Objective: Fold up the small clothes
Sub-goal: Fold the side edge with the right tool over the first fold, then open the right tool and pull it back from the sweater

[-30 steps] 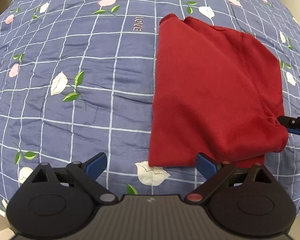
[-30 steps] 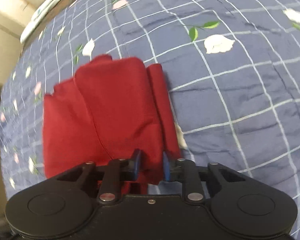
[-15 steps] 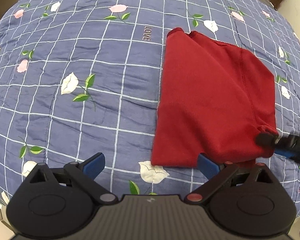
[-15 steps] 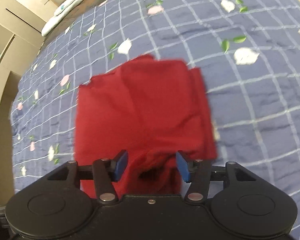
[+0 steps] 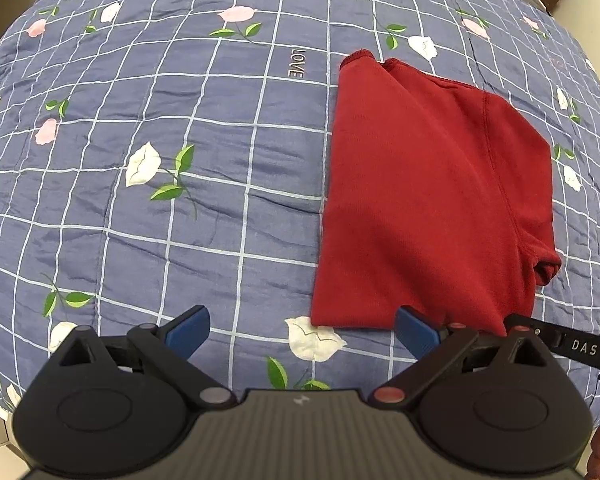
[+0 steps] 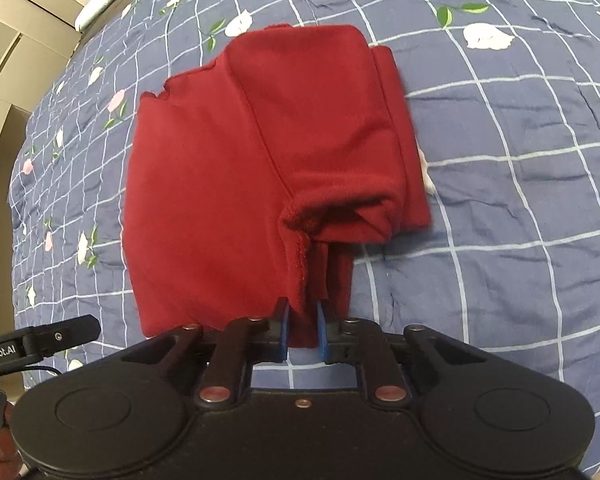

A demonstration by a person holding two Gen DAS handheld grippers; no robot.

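Pinching a hanging flap at the near edge of the red garment [image 6: 228,184], the right claw [image 6: 302,330] has its blue pads closed on the cloth at 6 o'clock. At 3 o'clock in the left view the garment lies on the floral bed quilt [image 5: 180,120], already doubled into a rough rectangle. Spread wide, the left claw [image 5: 302,330] holds nothing. One loose bulging corner looks unfinished, so a last fold and smoothing seem left

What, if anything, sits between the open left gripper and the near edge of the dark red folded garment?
Nothing visible does. Only bare blue floral checked quilt lies between the left gripper and the dark red folded garment. The right gripper is shut on the garment's near corner.
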